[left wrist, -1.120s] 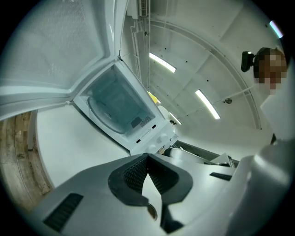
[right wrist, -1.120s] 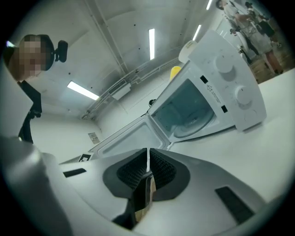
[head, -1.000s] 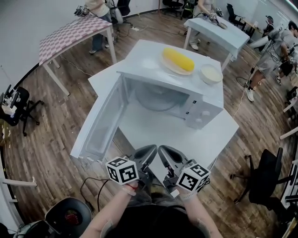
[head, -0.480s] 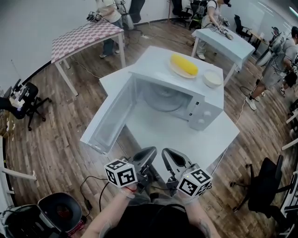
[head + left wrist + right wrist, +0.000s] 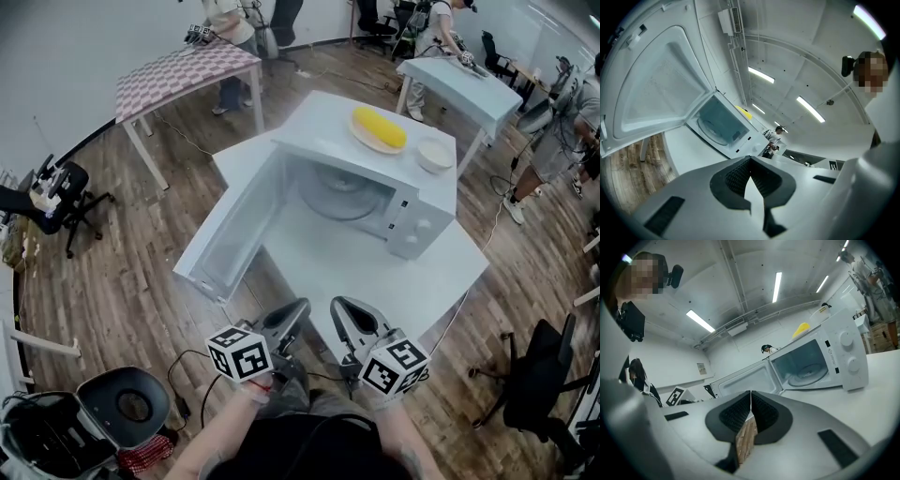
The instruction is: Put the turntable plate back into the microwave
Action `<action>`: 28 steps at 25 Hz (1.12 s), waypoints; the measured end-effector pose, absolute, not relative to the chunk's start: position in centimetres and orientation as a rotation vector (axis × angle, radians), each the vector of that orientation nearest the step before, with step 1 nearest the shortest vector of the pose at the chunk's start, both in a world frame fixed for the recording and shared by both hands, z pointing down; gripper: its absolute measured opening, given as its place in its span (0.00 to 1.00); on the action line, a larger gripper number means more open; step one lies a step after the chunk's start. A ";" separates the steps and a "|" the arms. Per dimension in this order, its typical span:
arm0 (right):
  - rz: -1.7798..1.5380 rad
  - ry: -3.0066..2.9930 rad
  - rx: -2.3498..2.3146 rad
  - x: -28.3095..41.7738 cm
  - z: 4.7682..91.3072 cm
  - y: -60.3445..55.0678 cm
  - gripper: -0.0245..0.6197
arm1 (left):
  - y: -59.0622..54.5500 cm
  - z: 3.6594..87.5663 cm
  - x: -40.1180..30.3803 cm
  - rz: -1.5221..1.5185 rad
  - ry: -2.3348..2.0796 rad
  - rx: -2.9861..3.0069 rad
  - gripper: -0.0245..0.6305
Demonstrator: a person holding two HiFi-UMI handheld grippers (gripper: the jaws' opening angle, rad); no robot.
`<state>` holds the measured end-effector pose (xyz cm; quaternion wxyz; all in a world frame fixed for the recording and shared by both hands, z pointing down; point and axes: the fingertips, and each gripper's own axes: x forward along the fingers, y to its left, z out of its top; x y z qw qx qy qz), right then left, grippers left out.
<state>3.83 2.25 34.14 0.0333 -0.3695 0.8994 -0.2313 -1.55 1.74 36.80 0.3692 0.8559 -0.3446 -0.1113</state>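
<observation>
Since the turntable plate (image 5: 342, 194) lies flat inside the microwave (image 5: 419, 225) cavity, with the door (image 5: 223, 239) swung wide to my left, I judge the placing step done. Left hand-held gripper (image 5: 298, 309) and right hand-held gripper (image 5: 339, 307) are both pressed together on nothing, side by side near my body, at the near edge of the surface (image 5: 375, 281) and well apart from the oven. Likely next: reach for the door's outer edge and swing it shut without jolting the bowl (image 5: 434, 154) and yellow food (image 5: 380, 127) on top.
</observation>
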 end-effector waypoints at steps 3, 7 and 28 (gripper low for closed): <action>-0.717 2.766 -1.154 3.9 34.3 2.4 0.08 | 1.8 36.6 -1.3 -0.279 -0.875 2.203 0.06; -0.730 2.760 -1.189 3.9 34.6 2.5 0.08 | 2.2 36.8 -1.1 -0.257 -0.850 2.207 0.06; -0.740 2.677 -1.377 2.9 34.7 4.5 0.08 | 2.7 37.8 -1.9 -0.178 -0.706 2.204 0.06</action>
